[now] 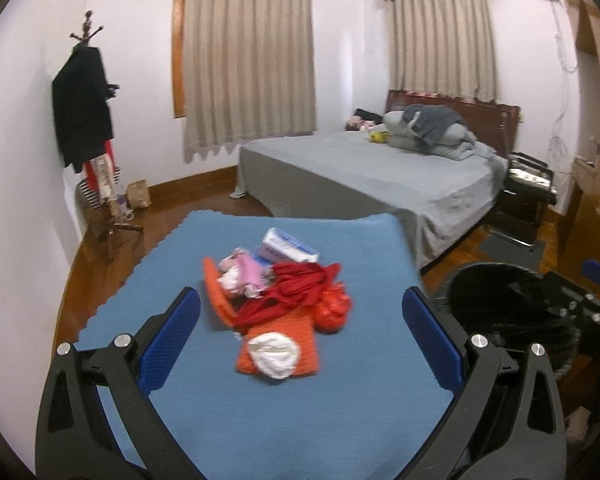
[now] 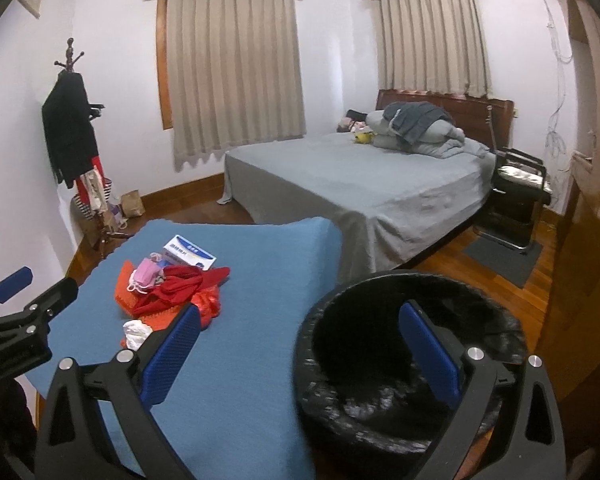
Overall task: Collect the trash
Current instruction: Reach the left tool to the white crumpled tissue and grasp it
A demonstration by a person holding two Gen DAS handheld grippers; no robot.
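A pile lies on the blue-covered table (image 1: 340, 420): a white crumpled tissue (image 1: 274, 354) on an orange knitted mat (image 1: 300, 332), a red cloth (image 1: 288, 296), a red plastic bag (image 1: 334, 308), a pink mask (image 1: 244, 274) and a white-blue box (image 1: 288, 246). My left gripper (image 1: 300, 332) is open and empty, above the table just short of the pile. My right gripper (image 2: 300, 340) is open and empty, over the rim of the black-lined trash bin (image 2: 380, 420). The pile also shows in the right wrist view, with the tissue (image 2: 136, 334) and box (image 2: 188, 256).
The bin (image 1: 508, 308) stands on the wooden floor right of the table. A grey bed (image 2: 360, 184) is behind, a coat rack (image 2: 72, 140) with clothes at the left wall, a black stand (image 2: 516, 192) beside the bed, a wooden wardrobe (image 2: 580, 280) at right.
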